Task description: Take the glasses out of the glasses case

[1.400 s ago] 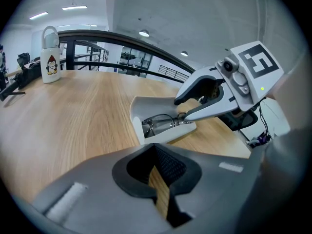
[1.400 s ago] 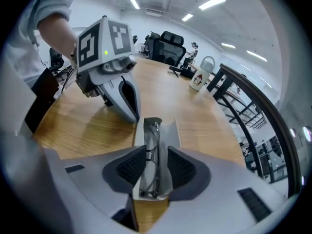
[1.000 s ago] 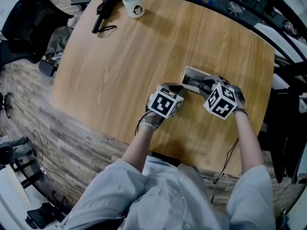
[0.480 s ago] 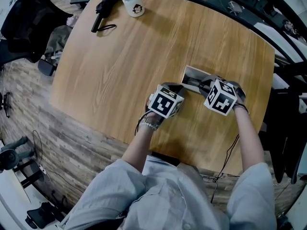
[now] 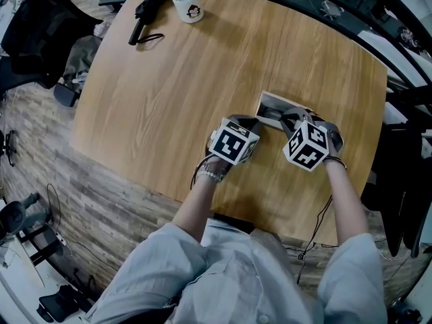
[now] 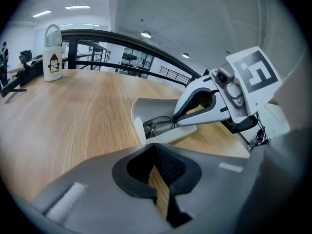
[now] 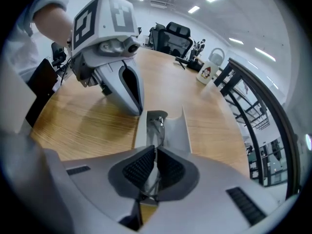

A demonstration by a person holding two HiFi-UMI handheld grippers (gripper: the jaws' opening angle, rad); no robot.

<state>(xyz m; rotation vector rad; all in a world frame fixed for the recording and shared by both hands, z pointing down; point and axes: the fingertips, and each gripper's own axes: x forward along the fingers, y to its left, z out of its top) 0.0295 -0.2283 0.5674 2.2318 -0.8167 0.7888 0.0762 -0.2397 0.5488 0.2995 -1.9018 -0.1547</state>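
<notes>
As the right gripper [image 7: 155,167] jaws have just been closing onto the glasses [image 7: 157,123] in the glasses case [image 7: 178,130], grasping is underway; left gripper [image 6: 160,172] jaws together, empty; next, lift gently.

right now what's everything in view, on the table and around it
table: one, light wood, fills the middle of the head view
glasses case: one, pale grey, open, on the table's near right part
glasses: one pair, thin dark frame, lying in the case
bottle: one, white with a penguin, at the table's far edge
handheld device: one, black with a strap, beside the bottle
railing: one, black, curving past the table
floor: wood-look planks
sleeves: two, light grey
left claw: shut, empty, at the case's near end
right claw: jaws have just been closing, now gripping the glasses
</notes>
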